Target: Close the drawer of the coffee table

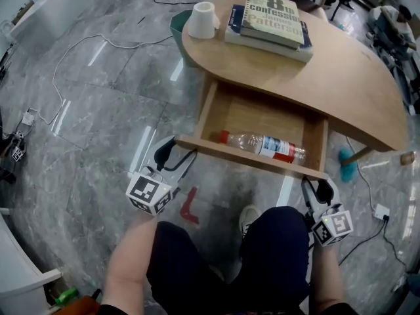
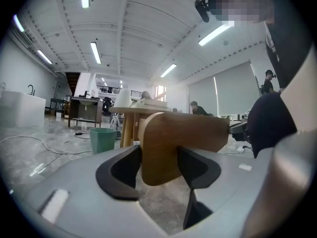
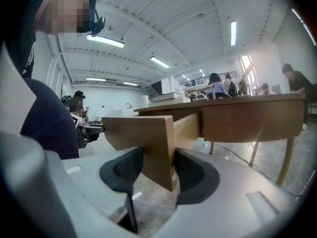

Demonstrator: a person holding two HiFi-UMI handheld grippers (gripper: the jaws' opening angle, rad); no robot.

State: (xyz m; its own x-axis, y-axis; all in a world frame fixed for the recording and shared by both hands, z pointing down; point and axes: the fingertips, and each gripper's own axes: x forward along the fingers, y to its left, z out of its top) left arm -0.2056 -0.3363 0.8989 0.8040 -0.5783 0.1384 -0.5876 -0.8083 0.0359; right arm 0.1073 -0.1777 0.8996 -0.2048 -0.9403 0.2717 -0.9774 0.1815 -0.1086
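The wooden coffee table point(image 1: 341, 77) has its drawer point(image 1: 262, 113) pulled out toward me, with a clear plastic bottle point(image 1: 262, 145) lying inside. My left gripper point(image 1: 178, 151) is at the left end of the drawer front point(image 1: 249, 157). In the left gripper view that panel end point(image 2: 183, 138) sits between the jaws of the left gripper point(image 2: 159, 162), and both pads touch it. My right gripper point(image 1: 316, 188) is at the panel's right end. In the right gripper view the right gripper point(image 3: 159, 170) has its jaws closed on the board point(image 3: 143, 133).
Stacked books point(image 1: 269, 21) and a white cup-like object point(image 1: 203, 20) rest on the tabletop. A green bin point(image 1: 178, 25) stands behind the table. On the floor lie a red object point(image 1: 189, 205), a blue item point(image 1: 348, 166) and cables point(image 1: 79, 44). My knees are just below the drawer.
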